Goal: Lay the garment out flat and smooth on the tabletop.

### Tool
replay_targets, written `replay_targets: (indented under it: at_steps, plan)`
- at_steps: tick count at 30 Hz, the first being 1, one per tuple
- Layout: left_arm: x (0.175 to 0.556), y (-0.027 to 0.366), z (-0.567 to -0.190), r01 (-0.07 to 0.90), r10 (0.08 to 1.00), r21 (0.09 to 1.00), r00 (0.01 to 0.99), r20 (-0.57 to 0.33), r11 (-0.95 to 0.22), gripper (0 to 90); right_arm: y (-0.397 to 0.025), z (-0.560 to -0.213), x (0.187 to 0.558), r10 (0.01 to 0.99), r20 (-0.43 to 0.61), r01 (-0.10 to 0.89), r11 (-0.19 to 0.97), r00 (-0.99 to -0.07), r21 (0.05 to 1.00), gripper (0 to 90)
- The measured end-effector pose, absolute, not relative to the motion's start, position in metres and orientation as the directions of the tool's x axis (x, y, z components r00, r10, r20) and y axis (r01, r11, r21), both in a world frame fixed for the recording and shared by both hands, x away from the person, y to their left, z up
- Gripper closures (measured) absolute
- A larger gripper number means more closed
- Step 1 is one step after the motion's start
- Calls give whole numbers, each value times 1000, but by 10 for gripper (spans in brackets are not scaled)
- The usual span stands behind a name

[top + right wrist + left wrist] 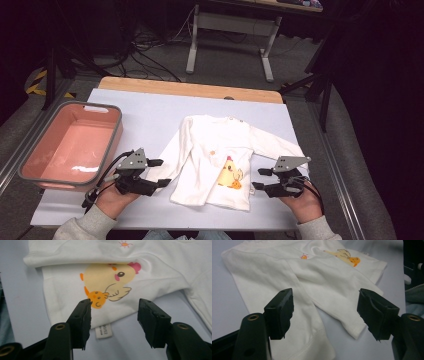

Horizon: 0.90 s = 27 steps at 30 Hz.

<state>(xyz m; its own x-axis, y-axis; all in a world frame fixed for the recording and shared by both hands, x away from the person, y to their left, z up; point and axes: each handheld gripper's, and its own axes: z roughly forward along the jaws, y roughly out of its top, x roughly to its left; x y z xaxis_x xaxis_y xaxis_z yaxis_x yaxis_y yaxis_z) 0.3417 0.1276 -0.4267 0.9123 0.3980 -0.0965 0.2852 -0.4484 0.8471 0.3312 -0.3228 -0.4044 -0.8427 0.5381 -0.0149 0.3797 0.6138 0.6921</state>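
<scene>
Bright even tabletop, dark surroundings, soft shadows

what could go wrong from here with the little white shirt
1. The left hand-held gripper is open beside the left sleeve, which lies over the white shirt; a pinch there may catch both layers.
2. The right hand-held gripper is open at the hem near the care label; it might grab only the label, or bunch the chick print.
3. Pulling unevenly could drag the shirt across the white table cover toward the pink tub.
</scene>
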Motion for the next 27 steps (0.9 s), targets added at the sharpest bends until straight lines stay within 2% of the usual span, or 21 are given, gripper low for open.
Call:
replay_targets:
  at_steps: [4,12,27]
  plan:
    - [340,123,-428,280,384,839,919,-93,-467,326,-312,-407,326,509,-12,366,635,-861,681,478]
    - [340,123,-427,272,382,838,920,-83,-473,328,-299,-416,323,456,44,377,674,-889,635,588]
    - [340,124,-427,274,388,837,918,-81,-473,320,-287,-435,323,392,28,345,771,-919,535,613]
